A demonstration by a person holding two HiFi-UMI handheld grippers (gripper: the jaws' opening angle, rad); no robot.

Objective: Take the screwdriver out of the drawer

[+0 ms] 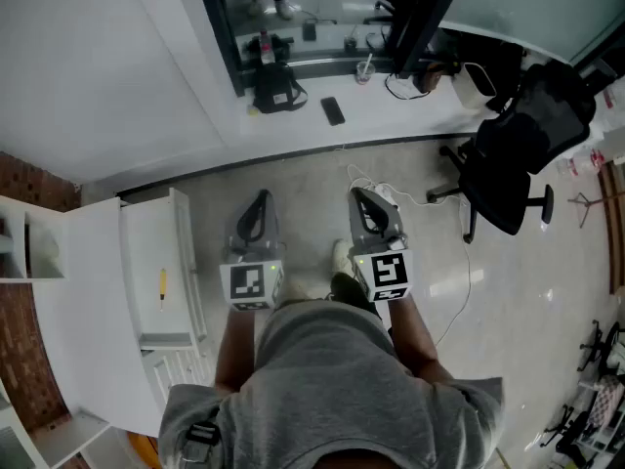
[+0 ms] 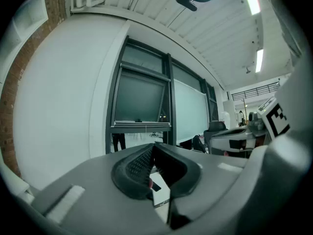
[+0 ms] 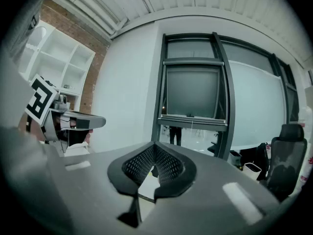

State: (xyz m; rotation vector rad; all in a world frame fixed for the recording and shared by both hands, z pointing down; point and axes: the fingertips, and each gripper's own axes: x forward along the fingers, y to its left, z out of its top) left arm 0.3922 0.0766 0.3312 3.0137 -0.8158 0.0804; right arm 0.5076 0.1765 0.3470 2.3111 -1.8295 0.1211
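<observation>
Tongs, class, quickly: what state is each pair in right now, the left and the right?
Left tongs: closed, holding nothing.
Right tongs: closed, holding nothing.

**Inspector:** Slim yellow-handled screwdriver [image 1: 162, 287] in the white drawer [image 1: 182, 252], left of the left gripper [image 1: 260, 201]: tip too small to make out.

**Clerk:** Ahead of the right gripper [image 1: 361, 198]?

**Inspector:** Small dark items [image 1: 333, 111] on the white counter [image 1: 420, 115]: unidentifiable. White shelf unit [image 1: 29, 252], far left of the left gripper: cut off by the frame edge.

**Clerk:** Hands?

**Inspector:** Both concealed beneath the grippers' marker cubes.
</observation>
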